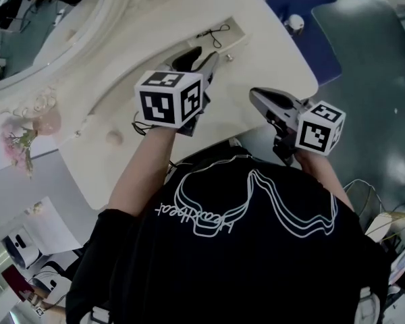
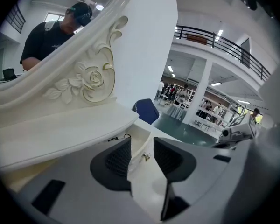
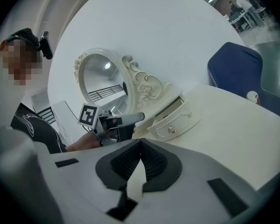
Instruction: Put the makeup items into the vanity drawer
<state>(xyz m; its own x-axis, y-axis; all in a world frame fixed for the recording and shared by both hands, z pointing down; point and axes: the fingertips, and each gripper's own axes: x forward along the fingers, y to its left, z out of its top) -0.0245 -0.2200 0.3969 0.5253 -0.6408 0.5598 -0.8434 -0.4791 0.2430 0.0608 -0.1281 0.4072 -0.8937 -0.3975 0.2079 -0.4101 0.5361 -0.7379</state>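
Left claw (image 2: 142, 144), yours: jaws part-way apart, pads bare, nothing gripped. It hangs over the vanity top (image 1: 101, 100) and points toward the drawer (image 3: 175, 119).

Right claw (image 3: 140, 144), yours: jaws closed tip to tip, nothing between them. You hold it off the vanity's front edge, to the right of the left claw and apart from it.

Vanity top: cream, with a curved edge. One small round pale object (image 1: 114, 138) lies on it near your left forearm; what it is cannot be told.

Drawer: small and cream, standing open, with a metal knob (image 3: 171, 130) on its front. It sits just below the carved mirror frame (image 2: 91, 78). In the left gripper view, its front corner shows through the gap between the jaws.

Makeup item: one thin dark item (image 1: 216, 34) with a looped cord lies inside the open drawer. It is too small for you to tell its kind.

Mirror (image 1: 27, 39): white frame with a carved rose, at the back of the vanity top.

Pink flowers (image 1: 20, 140): at the left, beside the mirror's foot.

Blue chair (image 3: 233, 71): beyond the far end of the vanity, with a small white object (image 3: 253, 97) at its near edge.
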